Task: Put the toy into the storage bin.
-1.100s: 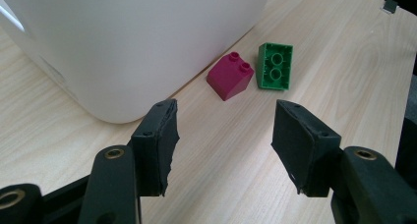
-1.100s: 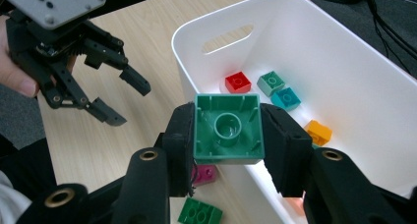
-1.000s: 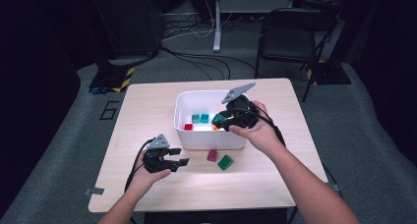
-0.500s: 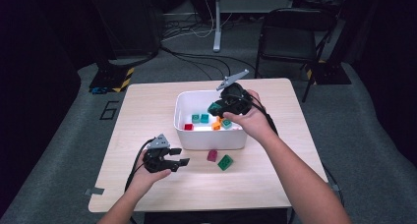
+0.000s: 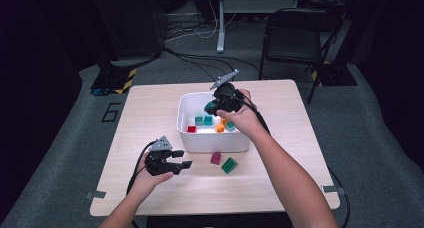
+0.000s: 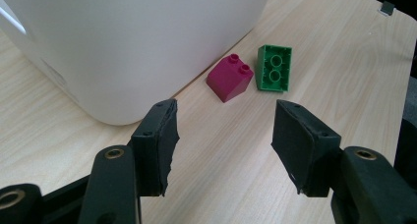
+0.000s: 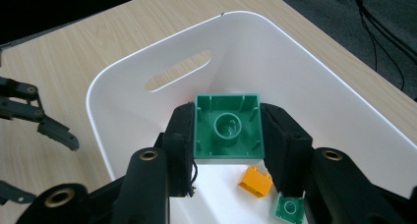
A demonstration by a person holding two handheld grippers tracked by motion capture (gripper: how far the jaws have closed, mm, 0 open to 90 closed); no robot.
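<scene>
Green square plastic brick (image 7: 227, 127), hollow underside toward the right gripper view, sat clenched between both pads of the right gripper (image 5: 214, 107) and hung in the air above the open tub, not yet set down. Beneath all of it, a pale wooden table (image 5: 150, 113). Next in size, the white plastic tub (image 5: 212, 144) with a slot handle, standing near the table's middle. Then the left gripper (image 6: 223, 121), resting low over the table just in front of the tub, jaws spread wide with nothing between them. Smaller again, two loose pieces on the wood just beside the tub's near wall: a magenta sloped brick (image 6: 229, 78) and a bright green studded brick (image 6: 274, 68), near each other but apart. Smallest, inside the tub: an orange brick (image 7: 255, 181), a little teal-green brick (image 7: 288, 207) and a red brick (image 5: 191, 129). Judged risks from here: if let go from this height, likely a bounce off the bricks below, perhaps over the rim; if released too close to a wall, a clip on the rim and a tumble onto the table; if opened slowly, possibly a snag on one soft pad and a skewed drop.
</scene>
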